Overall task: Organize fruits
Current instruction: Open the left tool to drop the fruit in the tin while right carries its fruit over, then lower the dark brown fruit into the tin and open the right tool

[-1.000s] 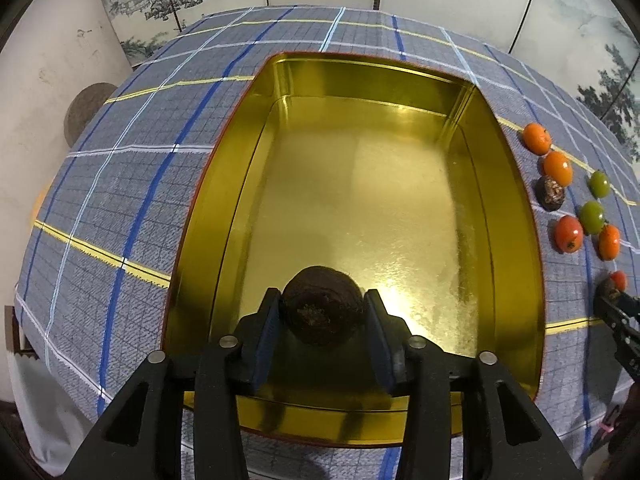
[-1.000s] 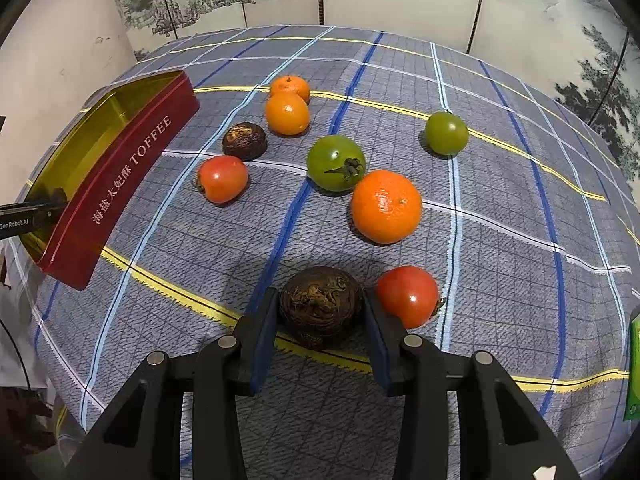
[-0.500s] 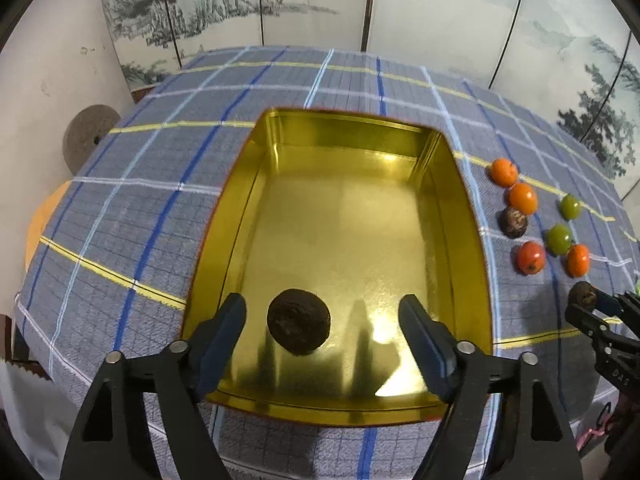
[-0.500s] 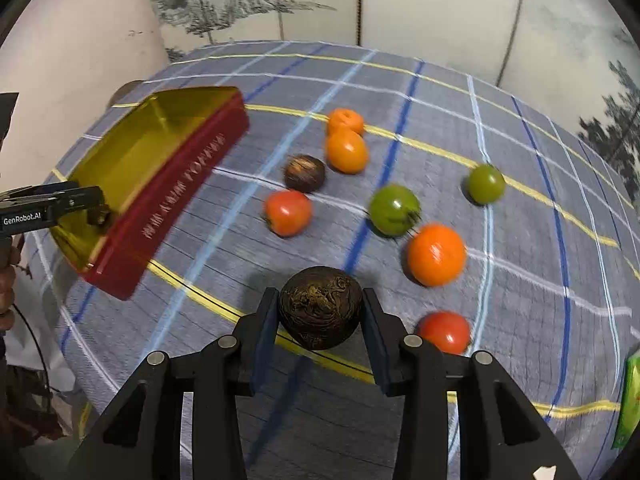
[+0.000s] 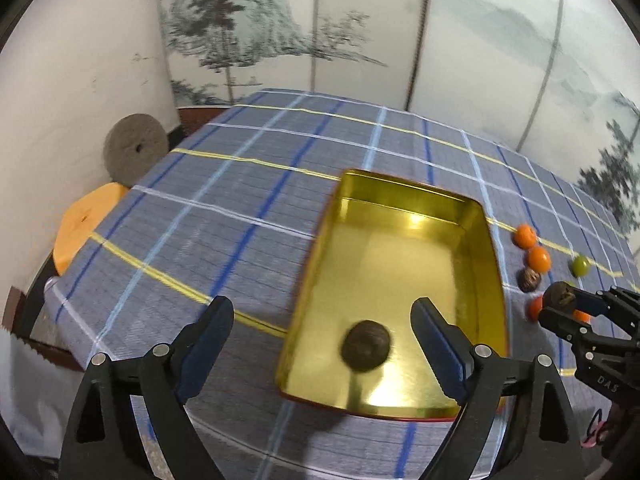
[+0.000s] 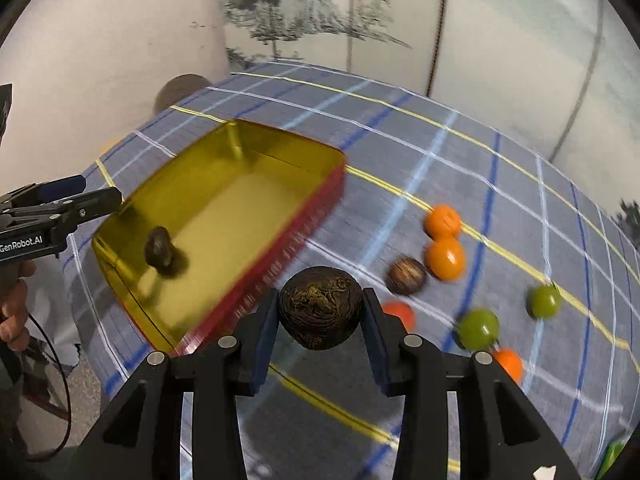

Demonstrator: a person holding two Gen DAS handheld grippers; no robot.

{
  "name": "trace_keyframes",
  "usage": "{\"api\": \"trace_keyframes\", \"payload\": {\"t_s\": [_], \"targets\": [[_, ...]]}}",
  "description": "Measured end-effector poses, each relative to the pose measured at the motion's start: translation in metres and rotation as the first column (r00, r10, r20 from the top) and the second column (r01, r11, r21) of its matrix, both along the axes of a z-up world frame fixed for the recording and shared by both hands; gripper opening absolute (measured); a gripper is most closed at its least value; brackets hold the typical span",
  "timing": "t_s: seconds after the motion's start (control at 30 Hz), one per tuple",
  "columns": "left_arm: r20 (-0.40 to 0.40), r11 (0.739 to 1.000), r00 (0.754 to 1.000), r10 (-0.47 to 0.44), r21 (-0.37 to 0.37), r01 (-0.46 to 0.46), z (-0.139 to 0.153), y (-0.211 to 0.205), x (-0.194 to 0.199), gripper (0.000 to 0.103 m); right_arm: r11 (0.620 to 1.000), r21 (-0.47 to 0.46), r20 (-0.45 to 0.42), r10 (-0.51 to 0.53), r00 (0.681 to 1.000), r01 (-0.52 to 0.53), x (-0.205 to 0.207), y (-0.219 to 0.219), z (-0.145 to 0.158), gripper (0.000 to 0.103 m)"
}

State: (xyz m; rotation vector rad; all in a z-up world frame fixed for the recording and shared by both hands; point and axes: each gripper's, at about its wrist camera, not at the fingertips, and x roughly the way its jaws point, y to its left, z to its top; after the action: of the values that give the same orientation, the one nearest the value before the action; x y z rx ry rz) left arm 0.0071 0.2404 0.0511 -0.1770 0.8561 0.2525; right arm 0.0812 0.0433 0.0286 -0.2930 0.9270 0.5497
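A gold tin with red outer walls (image 5: 440,208) (image 6: 320,208) lies on the plaid cloth. One dark brown wrinkled fruit (image 5: 365,345) (image 6: 160,249) lies in its near end. My left gripper (image 5: 322,340) is open and empty, raised above and behind that fruit. My right gripper (image 6: 320,312) is shut on a second dark brown fruit (image 6: 320,313) and holds it in the air just right of the tin; it also shows in the left wrist view (image 5: 560,298). Loose fruits lie right of the tin: two oranges (image 6: 444,258), a brown one (image 6: 406,276), two green ones (image 6: 478,328).
A red tomato (image 6: 396,312) and another orange fruit (image 6: 508,364) lie partly behind my right gripper's fingers. A grey round disc (image 5: 134,154) and an orange stool (image 5: 82,224) stand beyond the table's left edge. A painted screen backs the table.
My left gripper let go of its brown fruit in the tin, opened and drew back and up. My right gripper lifted its brown fruit off the cloth and carried it left toward the tin.
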Motion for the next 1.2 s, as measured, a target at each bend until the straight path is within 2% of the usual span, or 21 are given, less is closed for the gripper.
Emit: {"api": "trace_keyframes", "payload": {"t_s": [0.43, 0.97, 1.2], "targets": [[-0.049, 0.987, 0.986, 0.160, -0.025, -0.162, -0.016, 0.057, -0.015, 0.094, 0.991, -0.033, -0.015, 0.129, 0.991, -0.130, 0.013, 0.077, -0.014, 0.038], [-0.099, 0.984, 0.980, 0.174, -0.032, -0.178, -0.037, 0.069, -0.013, 0.094, 0.982, -0.105, -0.029, 0.153, 0.988, -0.156, 0.018, 0.104, -0.038, 0.038], [-0.085, 0.982, 0.978, 0.191, 0.013, -0.191, -0.036, 0.071, -0.014, 0.094, 0.978, -0.125, -0.033, 0.161, 0.986, -0.164, 0.019, 0.110, -0.046, 0.038]]}}
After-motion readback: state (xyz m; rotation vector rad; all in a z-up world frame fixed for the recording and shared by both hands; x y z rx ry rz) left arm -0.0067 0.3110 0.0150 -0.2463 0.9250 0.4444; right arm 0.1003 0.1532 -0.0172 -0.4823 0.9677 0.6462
